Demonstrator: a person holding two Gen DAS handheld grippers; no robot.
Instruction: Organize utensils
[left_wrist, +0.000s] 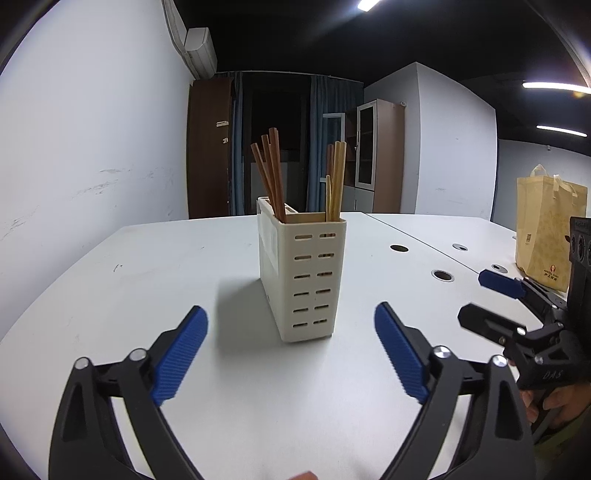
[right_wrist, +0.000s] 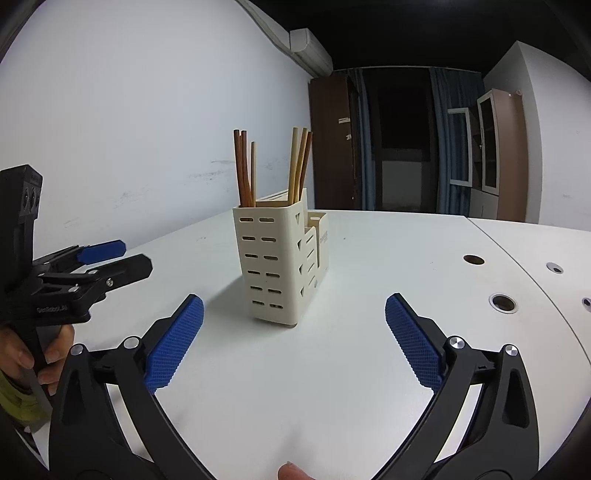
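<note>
A cream slotted utensil holder (left_wrist: 302, 277) stands upright on the white table (left_wrist: 147, 280). It holds dark brown chopsticks (left_wrist: 271, 173) and light bamboo chopsticks (left_wrist: 335, 181), standing in separate compartments. My left gripper (left_wrist: 291, 332) is open and empty, just short of the holder. My right gripper (right_wrist: 294, 321) is open and empty, also facing the holder (right_wrist: 277, 262), with the brown chopsticks (right_wrist: 244, 168) and the bamboo chopsticks (right_wrist: 300, 162) showing above its rim. The right gripper appears at the right edge of the left wrist view (left_wrist: 480, 295); the left gripper appears at the left of the right wrist view (right_wrist: 122, 258).
A tan shopping bag (left_wrist: 546, 229) stands at the table's far right. Round cable holes (left_wrist: 442, 275) sit along a seam between table tops, also in the right wrist view (right_wrist: 502, 303). A white wall lies to the left, cabinets and a dark window behind.
</note>
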